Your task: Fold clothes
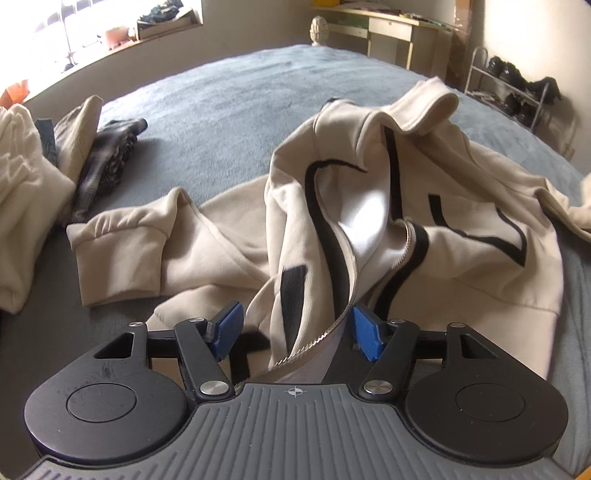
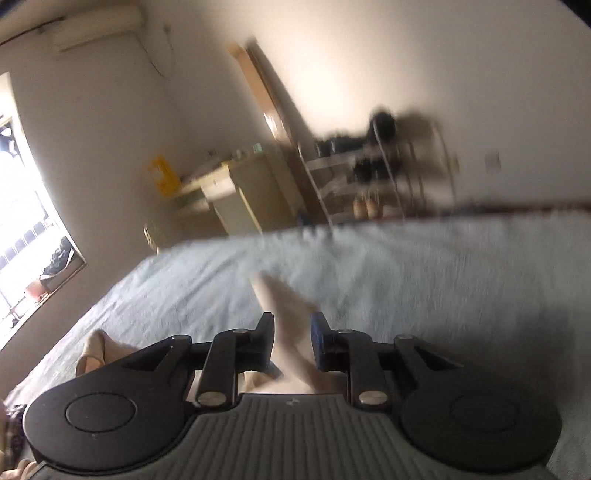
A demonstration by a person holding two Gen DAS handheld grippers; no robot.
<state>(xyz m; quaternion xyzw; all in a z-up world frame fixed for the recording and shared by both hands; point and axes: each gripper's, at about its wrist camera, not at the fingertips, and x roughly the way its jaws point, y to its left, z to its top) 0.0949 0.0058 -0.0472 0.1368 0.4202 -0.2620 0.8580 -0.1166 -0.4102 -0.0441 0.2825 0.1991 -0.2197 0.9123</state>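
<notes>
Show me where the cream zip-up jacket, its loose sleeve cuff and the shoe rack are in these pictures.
jacket (image 1: 461, 192): left wrist view, on the chest panel.
sleeve cuff (image 1: 118, 258): left wrist view, on the ribbed end of the sleeve lying flat on the bed.
shoe rack (image 1: 509, 92): left wrist view, on its upper shelf by the wall.

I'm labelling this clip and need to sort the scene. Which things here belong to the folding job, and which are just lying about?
In the job:
- cream zip jacket, crumpled on the bed
- left gripper, open around its zipper edge
- right gripper, cream fabric between its fingers

Lying about:
- dark plaid garment
- desk
- shoe rack
</notes>
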